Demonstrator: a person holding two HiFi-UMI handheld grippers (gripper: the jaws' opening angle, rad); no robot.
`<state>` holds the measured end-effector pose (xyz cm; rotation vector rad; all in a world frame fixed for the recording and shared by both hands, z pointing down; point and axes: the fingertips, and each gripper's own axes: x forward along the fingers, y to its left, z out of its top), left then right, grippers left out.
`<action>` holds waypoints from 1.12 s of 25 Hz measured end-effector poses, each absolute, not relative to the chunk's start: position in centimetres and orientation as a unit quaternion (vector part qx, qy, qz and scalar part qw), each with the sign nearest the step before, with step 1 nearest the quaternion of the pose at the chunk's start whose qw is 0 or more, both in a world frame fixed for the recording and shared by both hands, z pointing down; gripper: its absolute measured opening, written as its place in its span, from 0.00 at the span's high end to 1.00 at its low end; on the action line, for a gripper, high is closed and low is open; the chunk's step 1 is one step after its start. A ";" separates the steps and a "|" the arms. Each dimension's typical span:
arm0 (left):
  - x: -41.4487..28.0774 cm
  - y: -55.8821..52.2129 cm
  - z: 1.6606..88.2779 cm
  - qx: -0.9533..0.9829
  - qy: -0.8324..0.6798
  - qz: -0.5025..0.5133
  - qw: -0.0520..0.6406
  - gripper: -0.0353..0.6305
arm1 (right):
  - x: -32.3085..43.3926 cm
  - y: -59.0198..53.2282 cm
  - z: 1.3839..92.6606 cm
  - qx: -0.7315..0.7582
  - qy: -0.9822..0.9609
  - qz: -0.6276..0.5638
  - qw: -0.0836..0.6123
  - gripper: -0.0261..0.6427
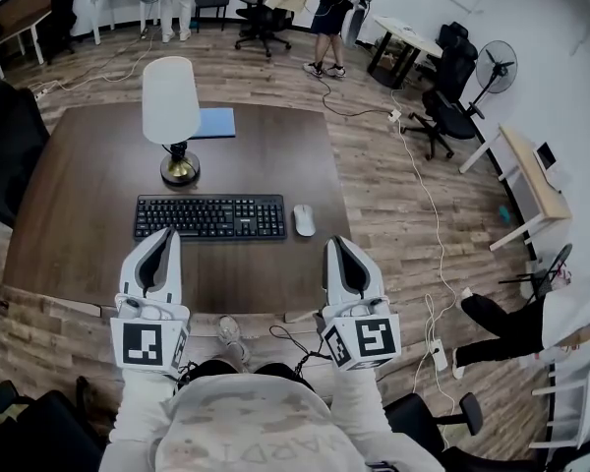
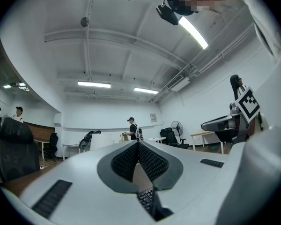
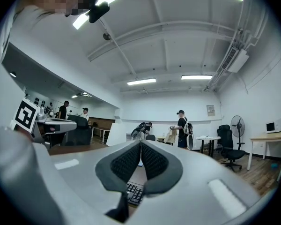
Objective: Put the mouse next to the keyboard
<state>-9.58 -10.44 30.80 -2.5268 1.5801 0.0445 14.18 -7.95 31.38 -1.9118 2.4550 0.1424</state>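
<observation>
A white mouse (image 1: 304,220) lies on the brown table (image 1: 265,155), just right of the black keyboard (image 1: 209,217). My left gripper (image 1: 164,237) hovers near the table's front edge, below the keyboard's left part, its jaws shut and empty. My right gripper (image 1: 336,246) hovers at the front right, a short way below the mouse, also shut with nothing held. In the left gripper view the fingertips (image 2: 138,144) meet, with keyboard keys (image 2: 145,198) showing through the gap beneath. The right gripper view shows the same closed tips (image 3: 140,143) above a strip of keyboard (image 3: 133,193).
A lamp with a white shade (image 1: 170,101) and brass base stands behind the keyboard, beside a blue notebook (image 1: 214,123). Office chairs, a fan (image 1: 496,65), side desks and cables surround the table. People stand at the room's far end (image 1: 328,18).
</observation>
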 end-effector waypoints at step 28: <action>-9.3 -8.9 30.8 -0.848 0.524 0.012 0.080 0.94 | 14.0 -5.9 30.2 -0.614 0.786 0.059 0.024 0.95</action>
